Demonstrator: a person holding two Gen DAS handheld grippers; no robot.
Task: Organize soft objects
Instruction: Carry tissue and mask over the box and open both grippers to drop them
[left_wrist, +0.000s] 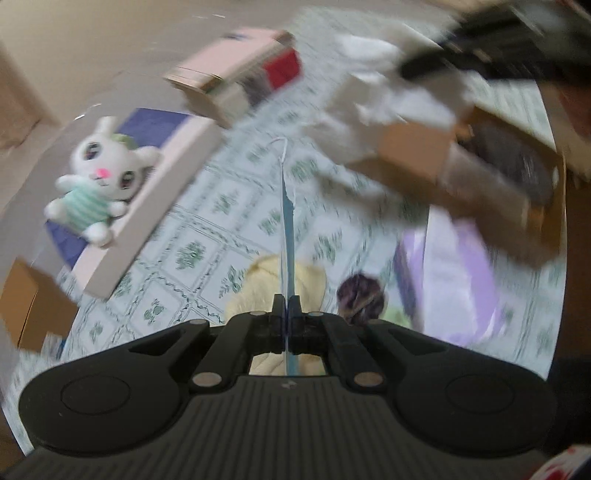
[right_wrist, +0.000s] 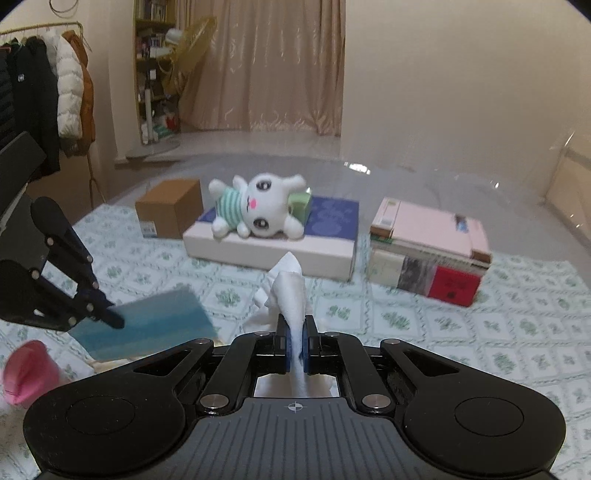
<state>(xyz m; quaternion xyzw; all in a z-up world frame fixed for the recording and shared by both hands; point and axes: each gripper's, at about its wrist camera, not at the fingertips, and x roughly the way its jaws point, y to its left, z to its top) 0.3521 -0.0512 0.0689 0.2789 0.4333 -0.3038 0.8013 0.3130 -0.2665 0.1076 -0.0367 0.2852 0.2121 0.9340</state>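
My left gripper is shut on a thin blue cloth, seen edge-on in its own view and as a flat blue sheet in the right wrist view, where the left gripper holds it above the floor. My right gripper is shut on a white cloth that sticks up between the jaws; it also shows in the left wrist view. A white plush rabbit in a green striped shirt lies on a flat blue-topped box. A pale yellow soft thing and a purple yarn ball lie below.
A green-patterned mat covers the floor. A brown cardboard box stands left of the flat box, a stack of books to its right. A pink soft item lies at lower left. A lilac bag and open carton are near.
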